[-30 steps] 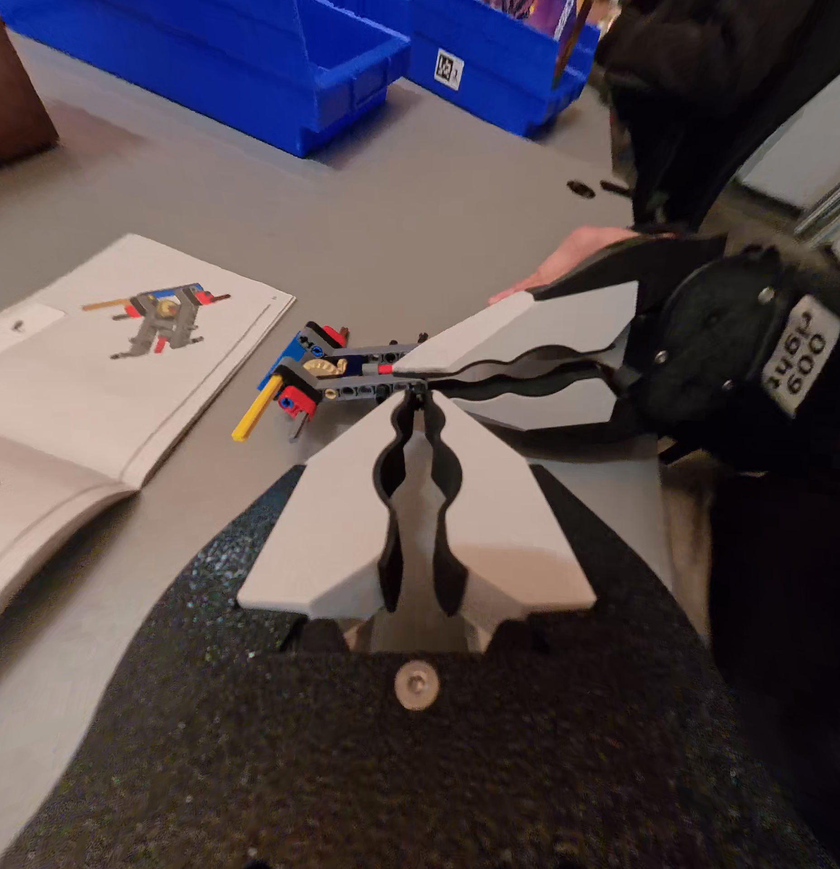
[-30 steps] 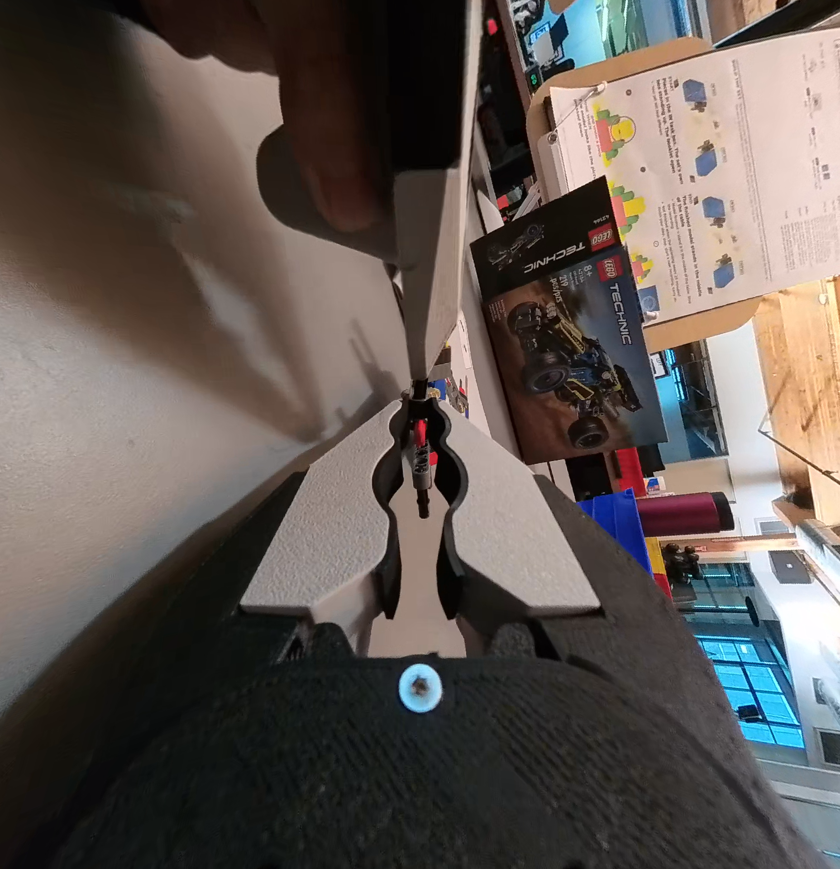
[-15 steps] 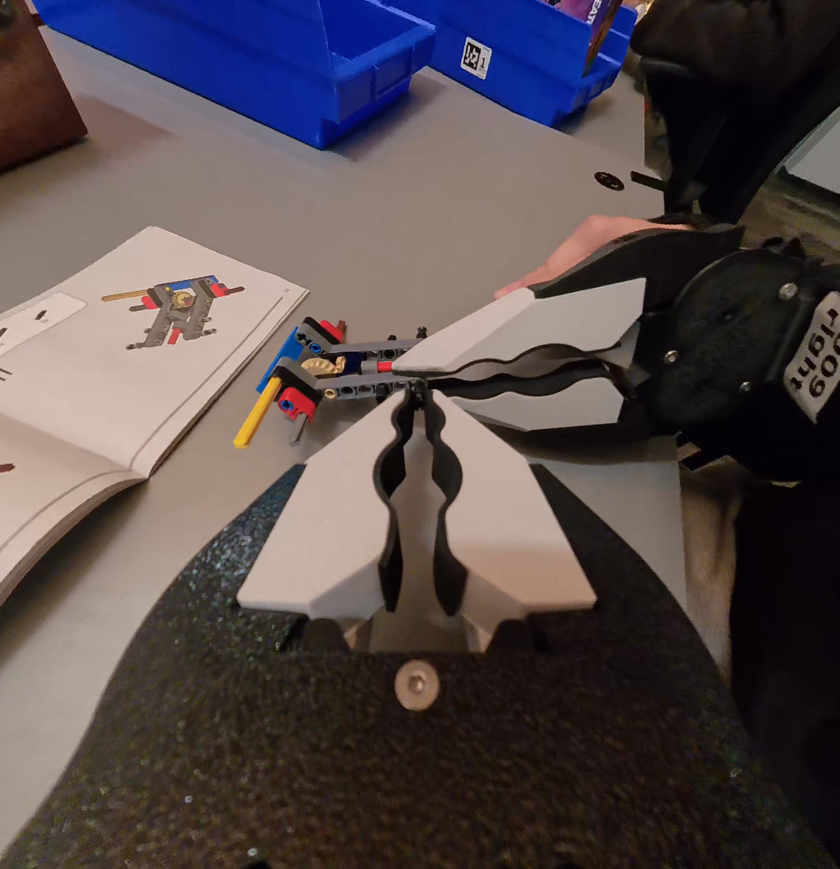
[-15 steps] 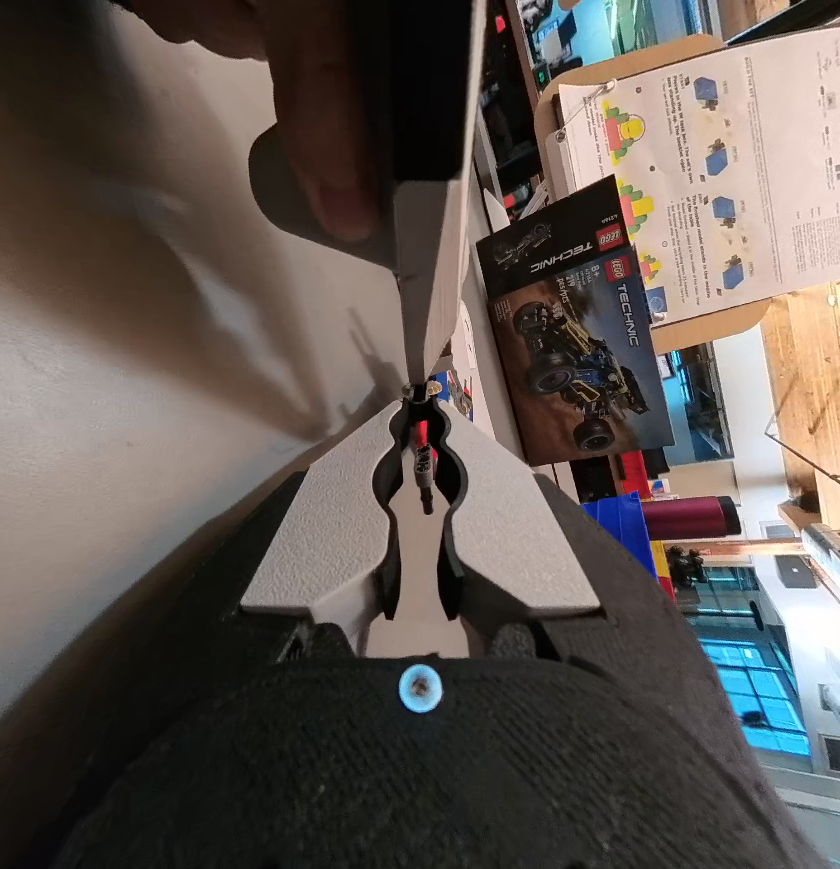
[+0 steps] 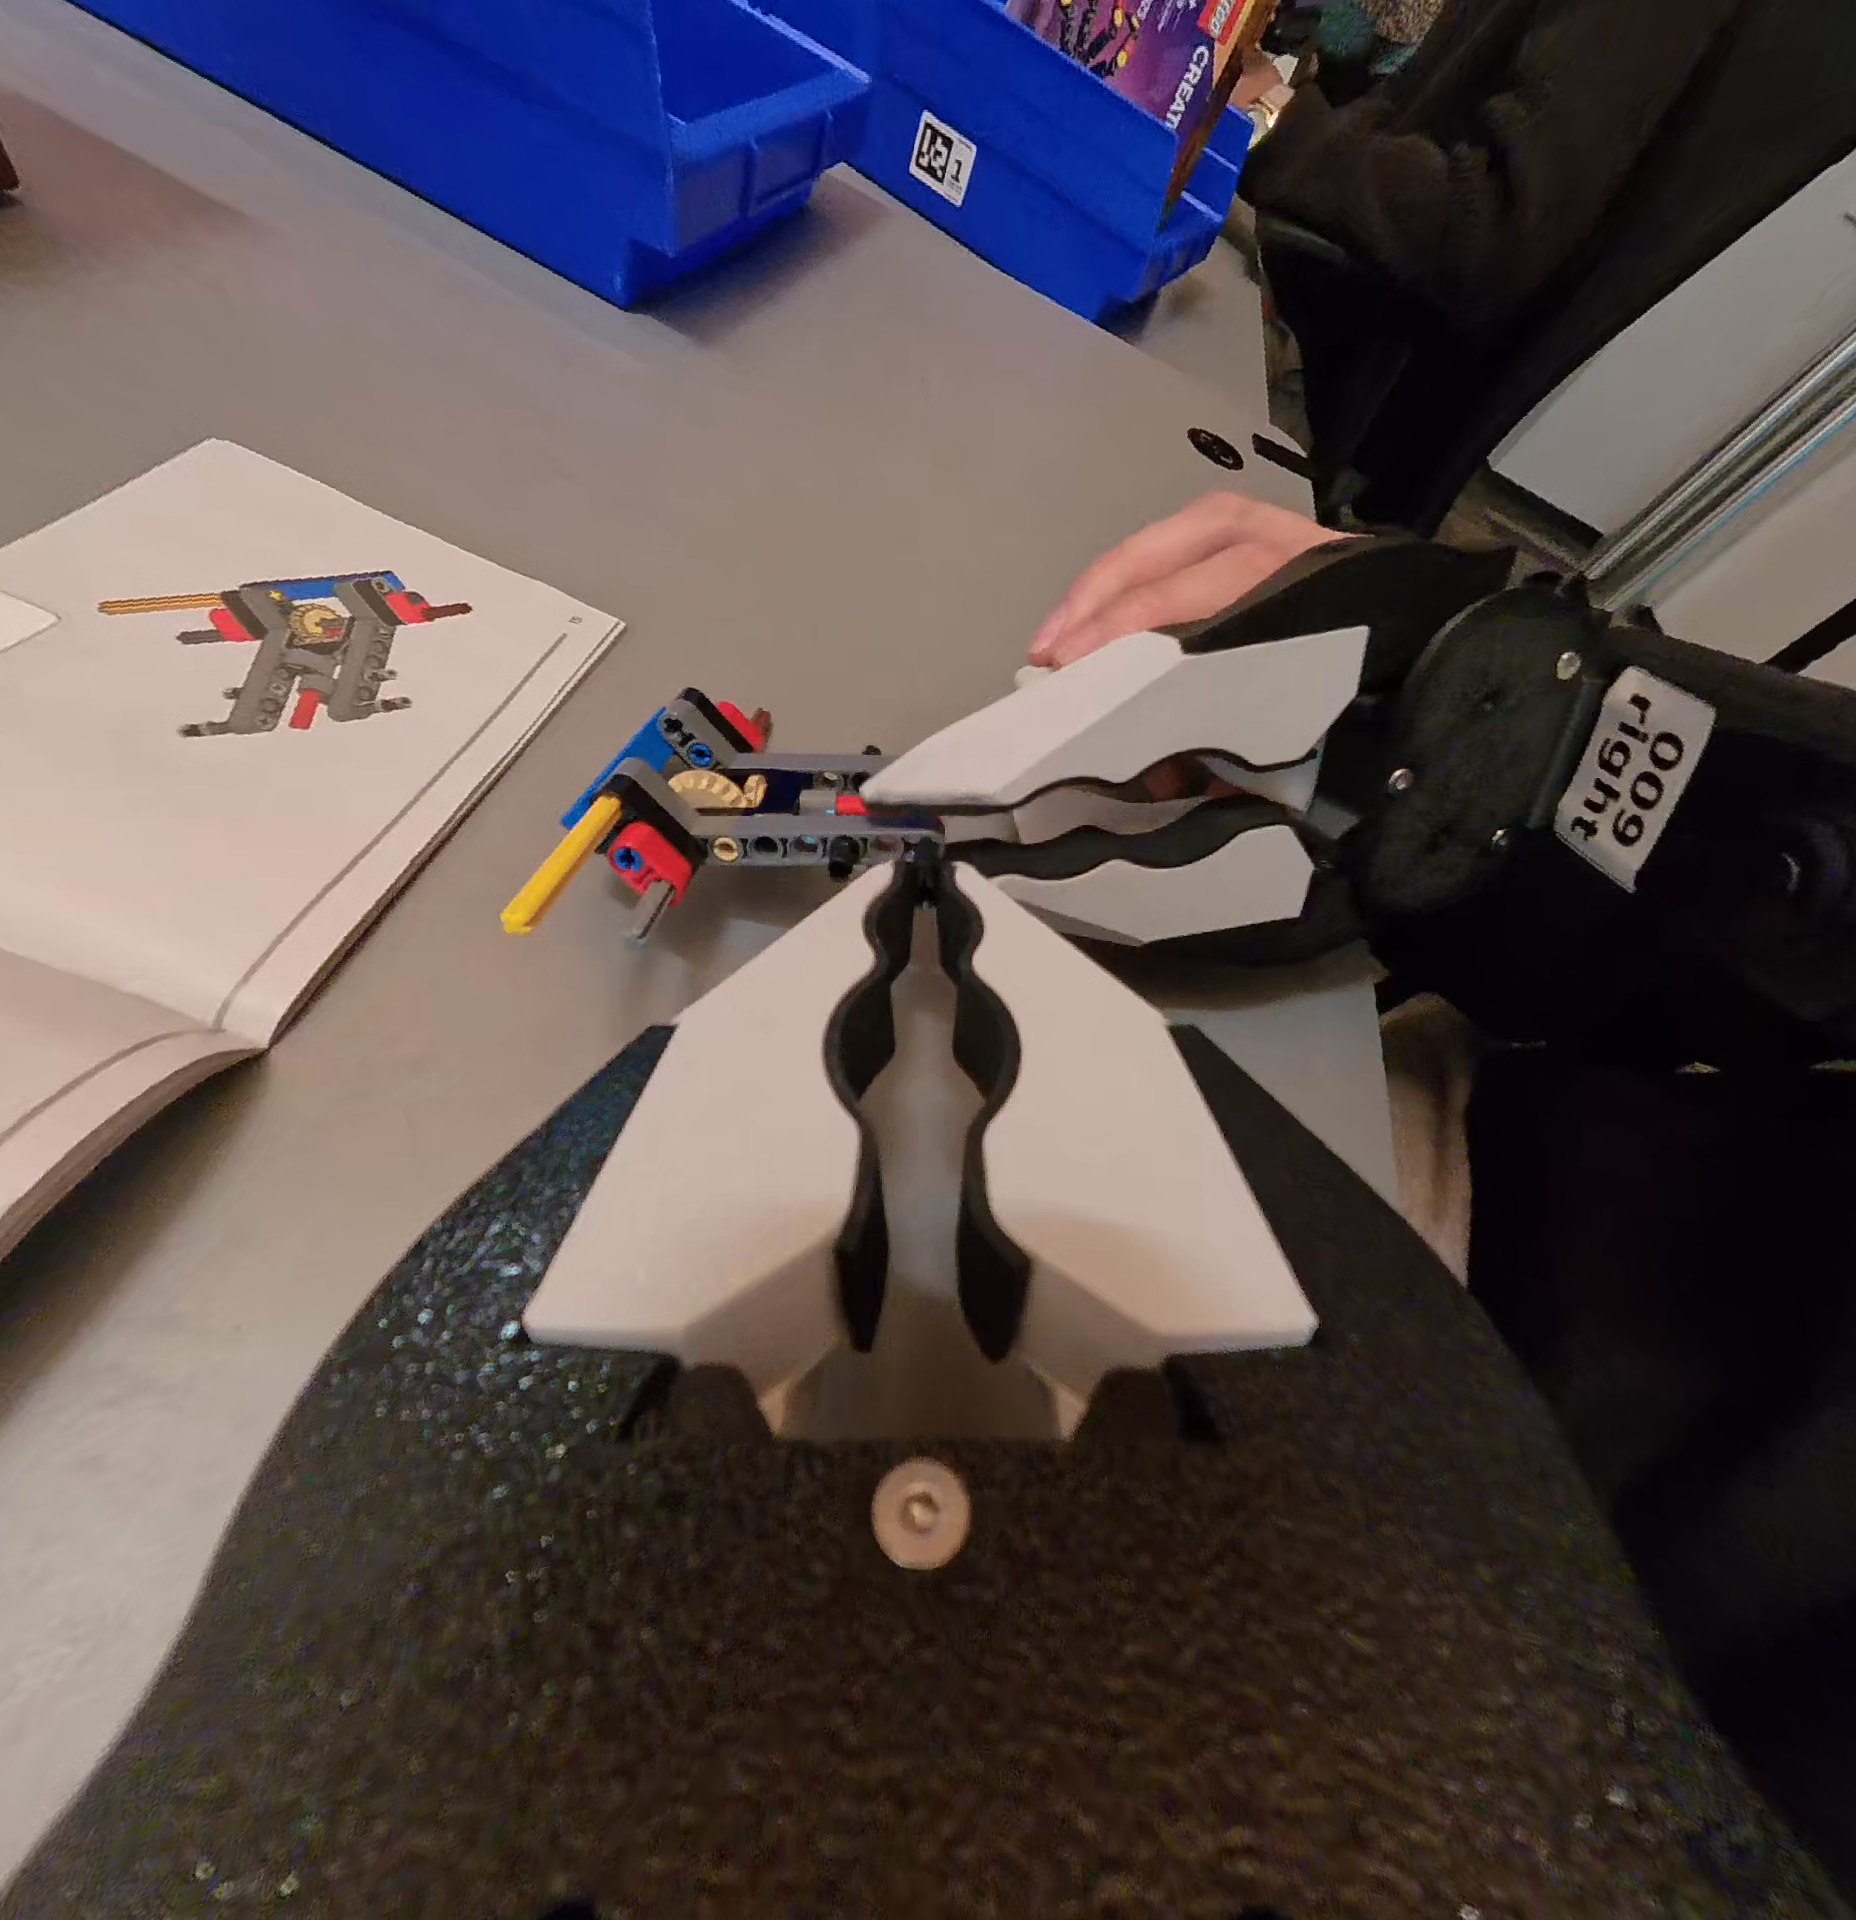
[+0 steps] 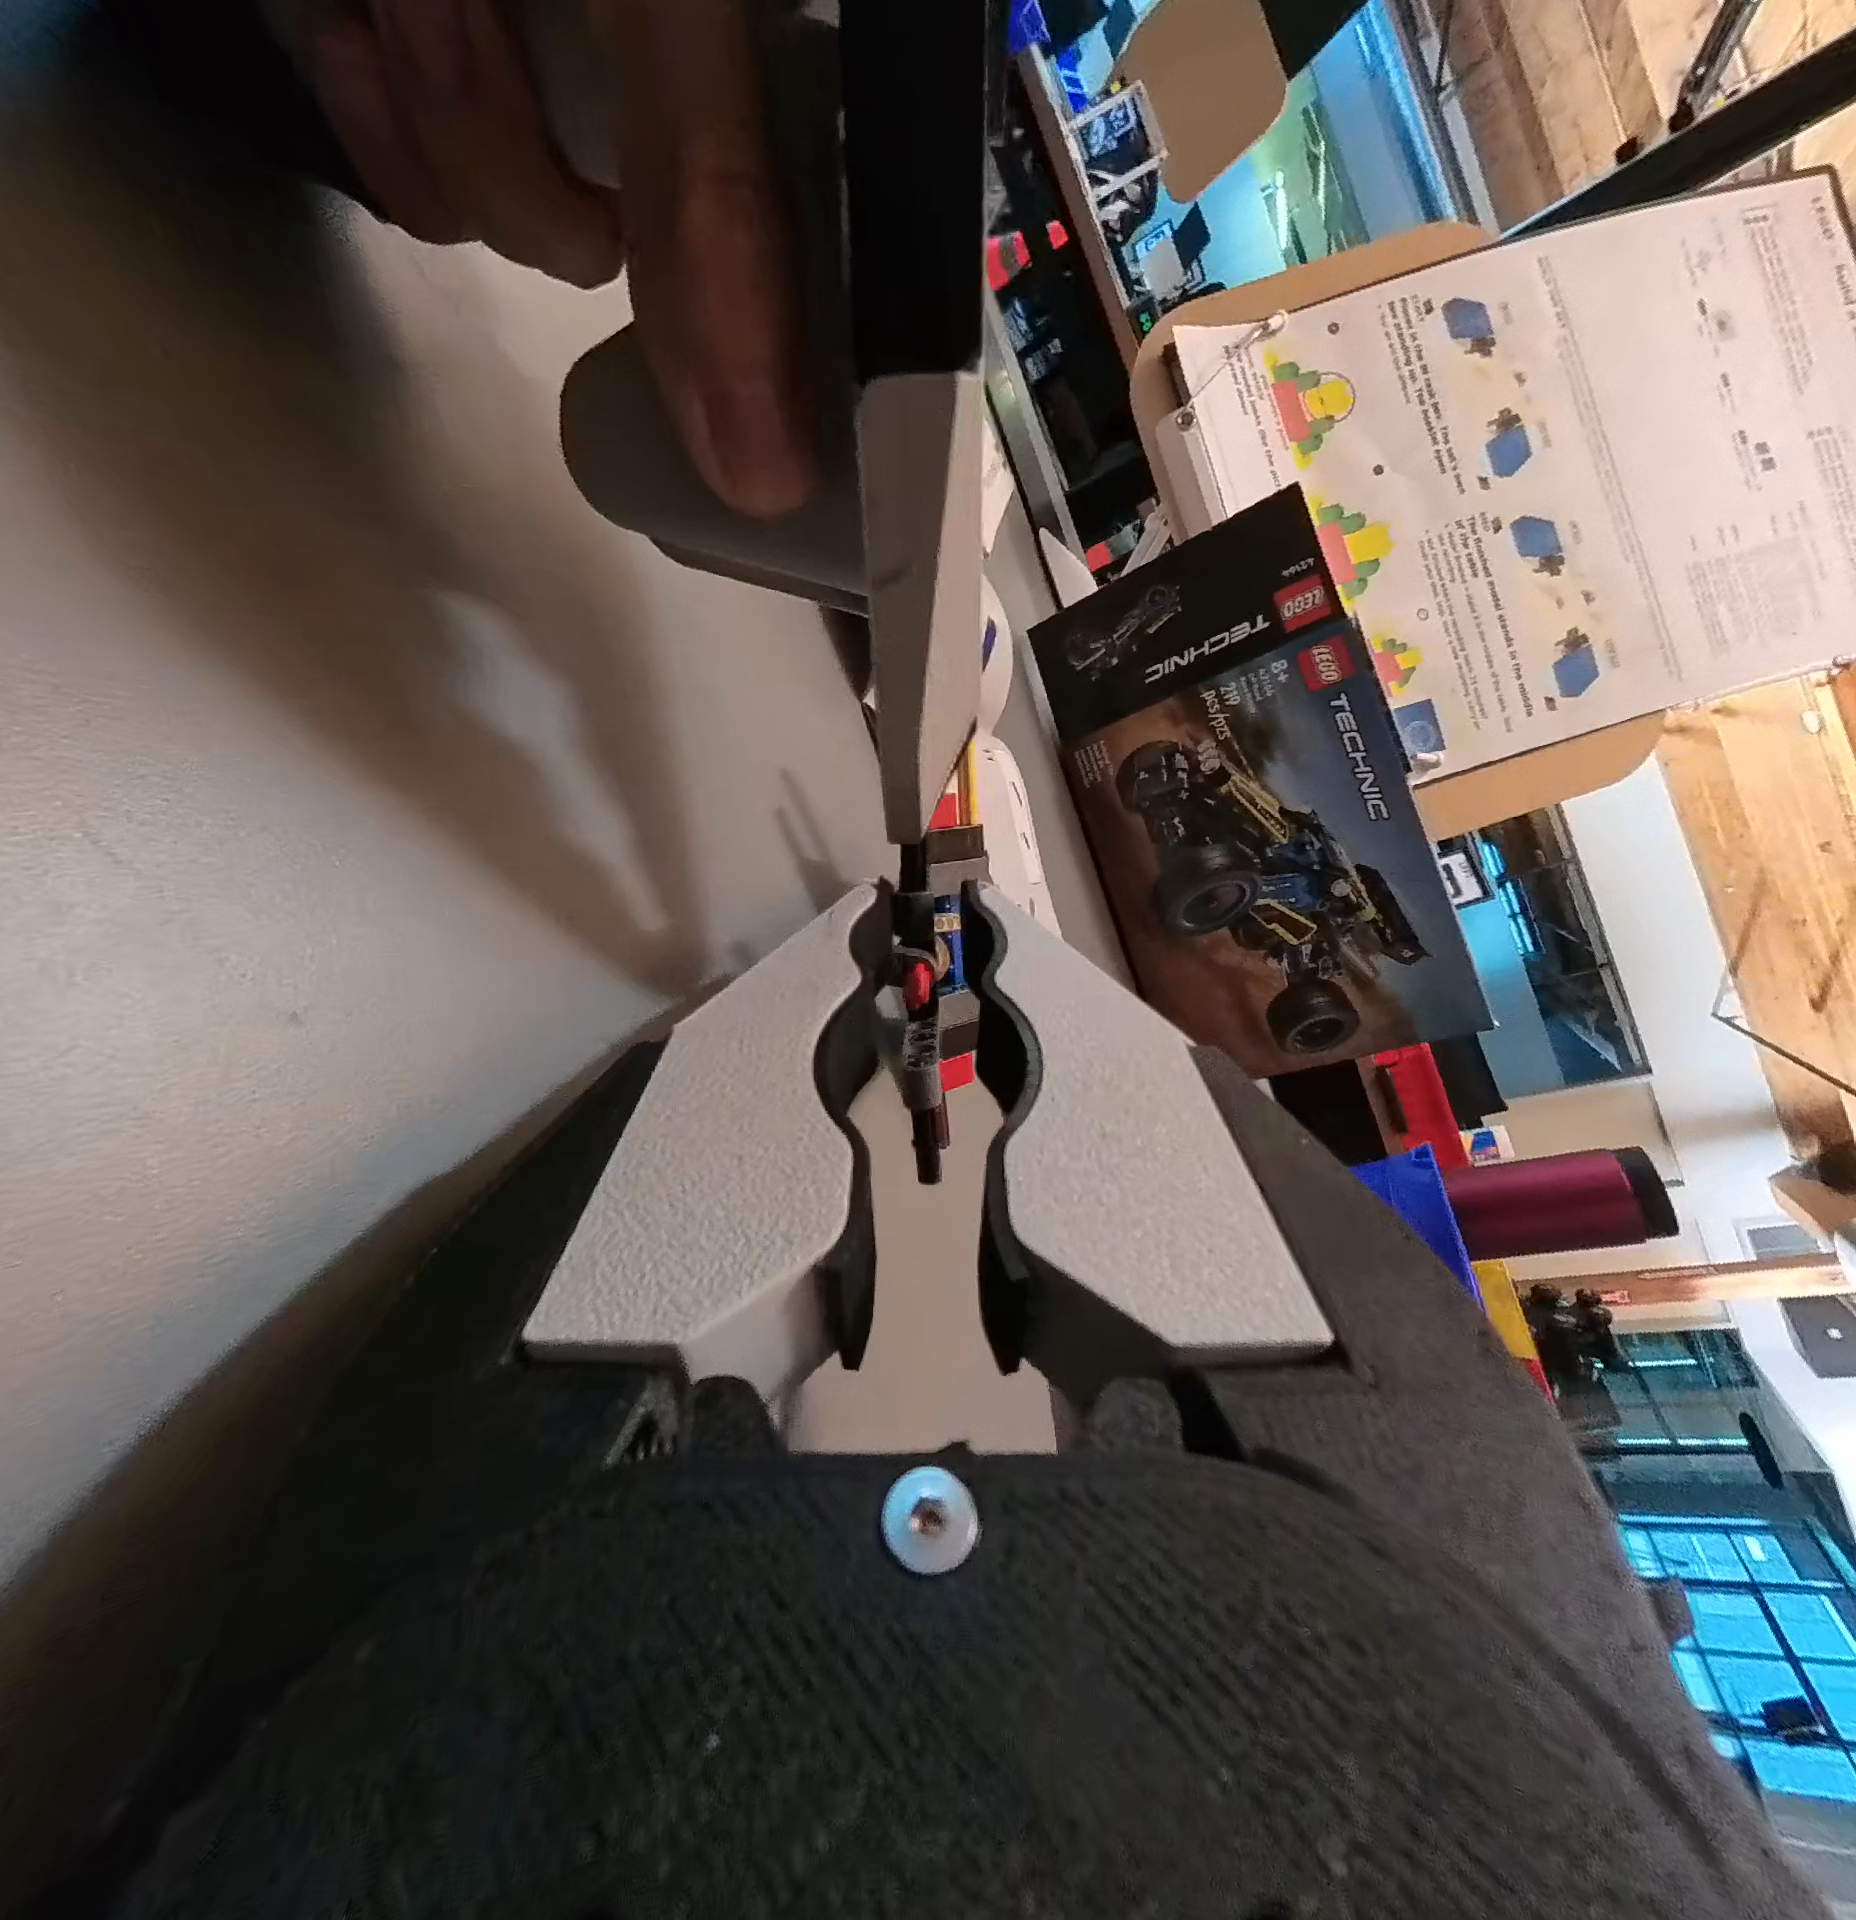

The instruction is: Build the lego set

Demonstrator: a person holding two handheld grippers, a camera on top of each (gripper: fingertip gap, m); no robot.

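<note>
A small lego assembly [image 5: 716, 805] of grey beams, blue and red parts, a tan gear and a yellow axle is low over the grey table [image 5: 799, 468]. My right gripper [image 5: 888, 816] comes in from the right and is shut on the ends of its grey beams. In the right wrist view the assembly [image 6: 919, 1023] sits between the fingers of my right gripper [image 6: 926, 894]. My left gripper [image 5: 919, 883] is shut on a small black pin [image 5: 922, 864] held against the end of the near beam. Its fingertip [image 6: 908, 769] shows from above in the right wrist view.
An open instruction booklet [image 5: 228, 790] lies at the left. Blue bins [image 5: 591, 135] stand along the back, one holding a purple box [image 5: 1142, 52]. A person's hand [image 5: 1163, 582] rests behind the right gripper. A lego set box [image 6: 1267, 821] and a clipboard sheet [image 6: 1526, 457] stand beyond. My left and right fingertips are right by each other.
In the right wrist view the right gripper's jaws stand a little wider and more of the assembly shows between them. The left gripper has stayed at the beam end with the pin.
</note>
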